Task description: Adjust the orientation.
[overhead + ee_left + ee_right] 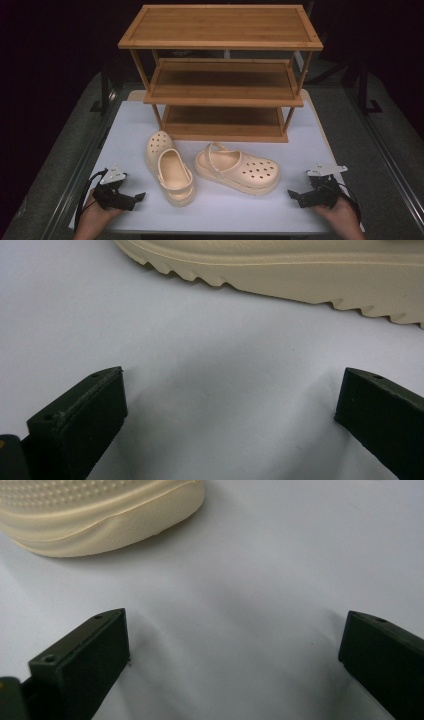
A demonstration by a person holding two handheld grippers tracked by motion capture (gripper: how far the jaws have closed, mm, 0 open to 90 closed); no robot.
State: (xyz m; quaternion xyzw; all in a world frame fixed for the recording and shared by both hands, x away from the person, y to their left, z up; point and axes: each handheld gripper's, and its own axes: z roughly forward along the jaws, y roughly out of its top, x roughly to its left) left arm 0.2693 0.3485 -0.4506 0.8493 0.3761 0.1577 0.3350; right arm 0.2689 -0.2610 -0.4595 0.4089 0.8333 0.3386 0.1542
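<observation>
While both clogs [169, 170] [237, 169] are seen whole at centre from above, only a ridged sole edge [280, 275] is framed beyond the left tool [230, 405], spread wide like the right tool [235, 647].

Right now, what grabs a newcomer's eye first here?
Two cream clogs mid-table: the left clog toe toward the rack, the right clog lying crosswise, toe rightward. Behind them stands a three-tier wooden rack, shelves bare. The left gripper and right gripper flank the shoes, jaws open.
</observation>
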